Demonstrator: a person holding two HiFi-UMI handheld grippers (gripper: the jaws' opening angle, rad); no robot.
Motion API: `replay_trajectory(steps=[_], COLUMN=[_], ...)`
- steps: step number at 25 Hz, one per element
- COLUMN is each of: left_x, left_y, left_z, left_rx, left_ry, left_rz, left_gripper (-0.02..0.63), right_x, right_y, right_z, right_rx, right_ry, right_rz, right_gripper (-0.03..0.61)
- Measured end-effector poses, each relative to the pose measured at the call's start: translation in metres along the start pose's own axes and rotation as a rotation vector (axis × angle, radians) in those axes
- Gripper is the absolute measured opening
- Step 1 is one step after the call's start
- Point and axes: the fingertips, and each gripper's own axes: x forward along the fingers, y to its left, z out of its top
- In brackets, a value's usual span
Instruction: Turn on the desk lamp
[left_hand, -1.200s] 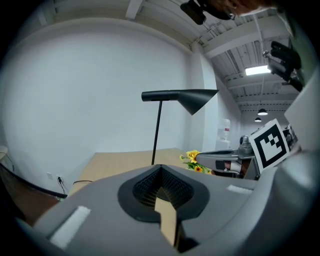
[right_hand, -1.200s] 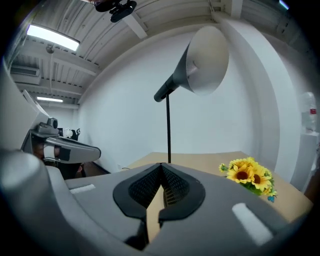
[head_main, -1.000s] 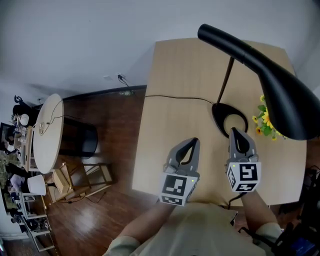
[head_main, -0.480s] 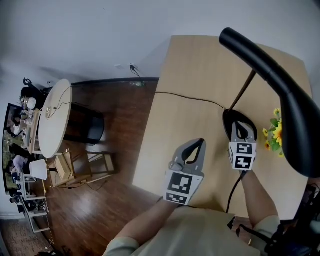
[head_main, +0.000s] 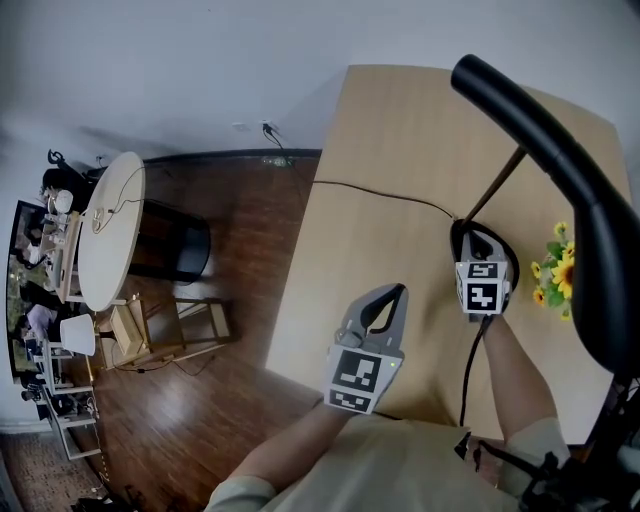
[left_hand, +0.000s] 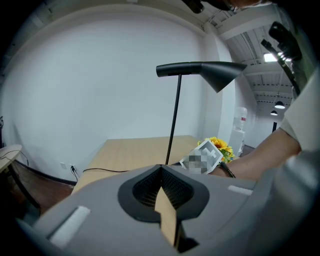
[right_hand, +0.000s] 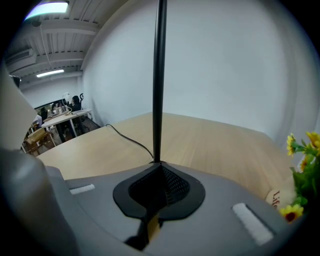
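Right tongs (head_main: 480, 243), pressed together, sit over the base of the desk lamp (head_main: 560, 155) at centre right; left tongs (head_main: 393, 293), also together, hang lower-left.

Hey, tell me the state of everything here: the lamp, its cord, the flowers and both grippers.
desk lamp: upright, no glow, looks off.
left gripper: shut, empty, over the table.
right gripper: shut, tips over the lamp base.
cord: lying across the table.
flowers: upright beside the lamp base.

Matt black desk lamp (head_main: 600, 230); smooth pale wooden table (head_main: 400, 140)
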Motion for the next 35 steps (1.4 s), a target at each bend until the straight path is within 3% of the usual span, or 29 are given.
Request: replay_trajectory(steps=[9,12,15,24,35], left_x=[0.005,0.004,0.001,-0.009,-0.039], left_y=[0.001,-0.004,-0.003,-0.004,-0.009], left_z=[0.002,0.003,0.004,0.002,0.001], left_rx=[-0.01,-0.007,-0.004,-0.017,-0.03], left_ry=[0.003,-0.003,-0.016,-0.055,-0.121], left_rz=[-0.006,-0.019,-0.025,-0.079,-0.202], left_gripper=[0.0,0.0,0.0,0.0,0.0], right_x=[0.01,0.008,-0.002,-0.074,-0.17], right_y=[-0.001,-0.003,-0.007,0.009,0.045], right_z=[-0.007,-0.009,-0.004,0.034,0.037], right_rx=[-0.014,0.033,0.085,0.087,0.136], right_ry=[0.043,0.034,0.002,-0.173,-0.27], right_rz=[0.003,0.005,-0.005,-0.049,-0.129], right_gripper=[0.0,0.0,0.0,0.0,0.0])
